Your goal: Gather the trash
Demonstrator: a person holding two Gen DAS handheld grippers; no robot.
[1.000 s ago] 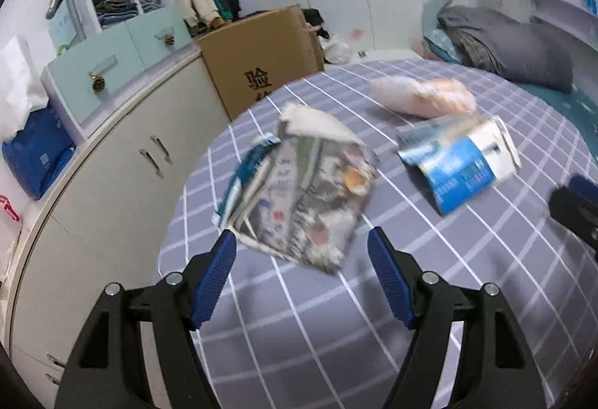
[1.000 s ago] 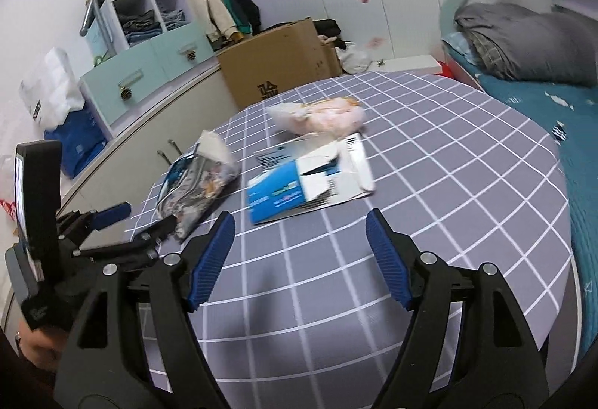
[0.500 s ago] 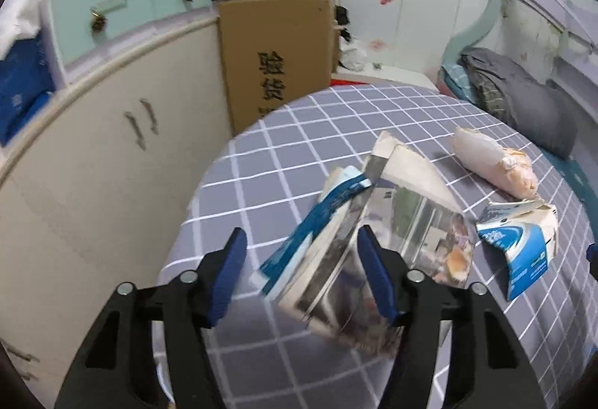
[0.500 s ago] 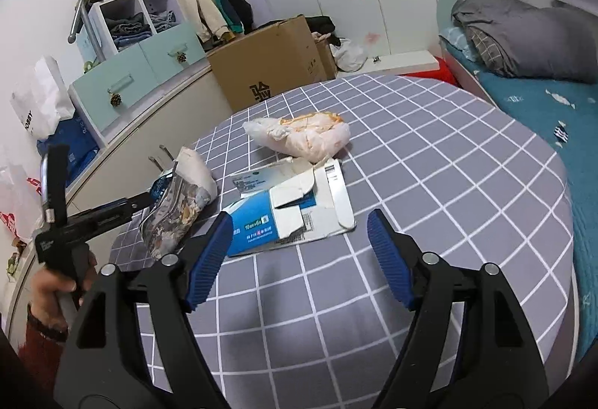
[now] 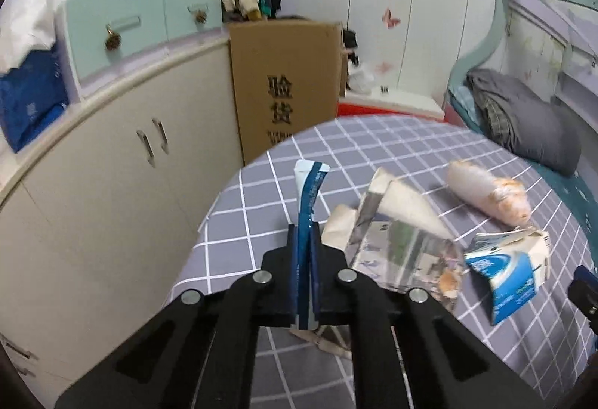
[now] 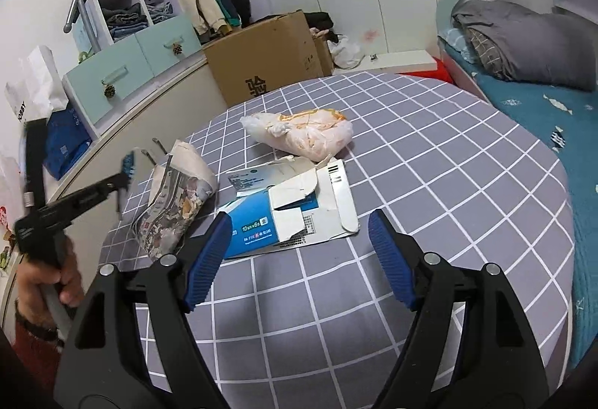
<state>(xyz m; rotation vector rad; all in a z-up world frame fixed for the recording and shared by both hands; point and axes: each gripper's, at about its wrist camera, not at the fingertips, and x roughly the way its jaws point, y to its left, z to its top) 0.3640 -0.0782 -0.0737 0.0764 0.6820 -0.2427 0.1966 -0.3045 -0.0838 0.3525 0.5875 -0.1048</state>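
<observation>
Left hand-held gripper (image 5: 304, 241) clenched on a thin blue-and-white wrapper strip (image 5: 308, 192); right hand-held gripper (image 6: 299, 244) released above the torn blue-and-white carton (image 6: 291, 211) on the grey checked counter (image 6: 429, 185).

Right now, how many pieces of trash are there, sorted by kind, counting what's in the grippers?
Blue-and-white wrapper strip, pinched in the left gripper: 1
Crumpled newspaper: 1
Torn blue-and-white carton: 1
Tied plastic bag: 1
Total: 4. The right gripper is open, holding nothing.
</observation>
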